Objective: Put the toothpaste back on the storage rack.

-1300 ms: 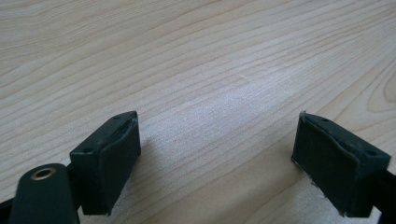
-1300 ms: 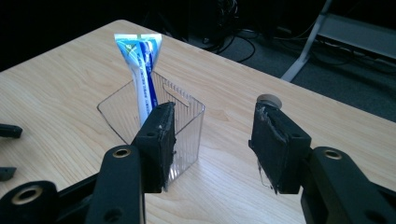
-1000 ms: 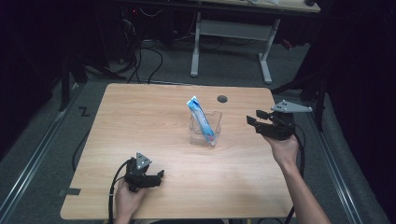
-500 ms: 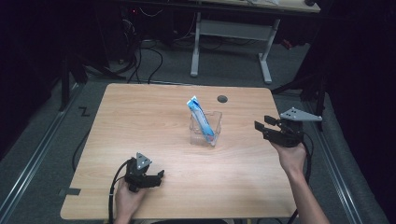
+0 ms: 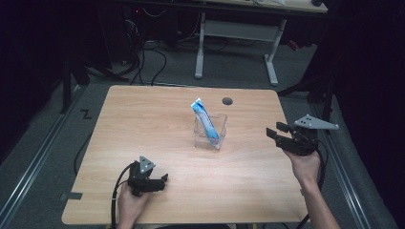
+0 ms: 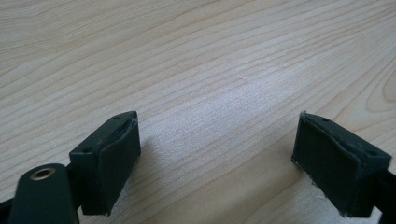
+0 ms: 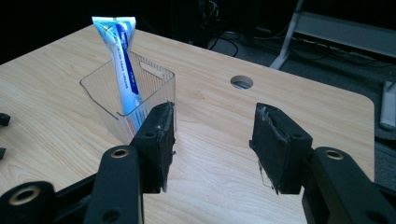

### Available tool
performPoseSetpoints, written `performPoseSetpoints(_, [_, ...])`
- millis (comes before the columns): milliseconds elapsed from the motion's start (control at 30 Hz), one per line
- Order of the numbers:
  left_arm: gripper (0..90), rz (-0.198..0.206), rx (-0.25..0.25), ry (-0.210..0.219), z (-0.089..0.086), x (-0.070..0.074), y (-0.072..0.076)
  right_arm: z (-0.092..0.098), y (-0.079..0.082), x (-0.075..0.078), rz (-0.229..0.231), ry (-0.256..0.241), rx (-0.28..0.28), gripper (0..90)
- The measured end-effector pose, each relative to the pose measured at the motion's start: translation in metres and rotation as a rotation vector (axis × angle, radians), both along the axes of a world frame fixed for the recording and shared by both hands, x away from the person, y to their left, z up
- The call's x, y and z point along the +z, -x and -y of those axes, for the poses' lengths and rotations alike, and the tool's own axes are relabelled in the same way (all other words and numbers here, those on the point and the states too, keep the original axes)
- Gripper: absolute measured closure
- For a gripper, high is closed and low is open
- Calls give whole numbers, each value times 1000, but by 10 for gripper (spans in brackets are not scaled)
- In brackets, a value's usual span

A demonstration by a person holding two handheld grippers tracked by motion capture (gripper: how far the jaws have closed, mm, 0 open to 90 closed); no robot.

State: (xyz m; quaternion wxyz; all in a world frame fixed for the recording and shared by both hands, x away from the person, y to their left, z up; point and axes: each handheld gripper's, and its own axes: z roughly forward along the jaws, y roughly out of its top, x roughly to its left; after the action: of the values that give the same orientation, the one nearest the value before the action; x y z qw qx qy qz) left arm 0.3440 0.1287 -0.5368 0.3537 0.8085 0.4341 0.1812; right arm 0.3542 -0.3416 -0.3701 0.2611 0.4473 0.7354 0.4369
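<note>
The blue-and-white toothpaste tube (image 5: 206, 121) stood slanted in a clear, square plastic container (image 5: 210, 131) near the middle of the light wooden desk (image 5: 143, 124), its crimped end poking above the rim so the wall propped it. The right gripper (image 5: 275, 135) hovered off to the container's right, jaws spread and holding nothing, probably free to reach in. The left gripper (image 5: 162, 179) rested low at the desk's near edge, well apart, jaws likewise spread over bare wood.
</note>
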Motion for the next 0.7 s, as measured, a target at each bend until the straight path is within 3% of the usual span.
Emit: performPoseSetpoints(700, [151, 0, 3, 0, 0, 0, 0, 16, 20, -27, -16, -57, -28, 488])
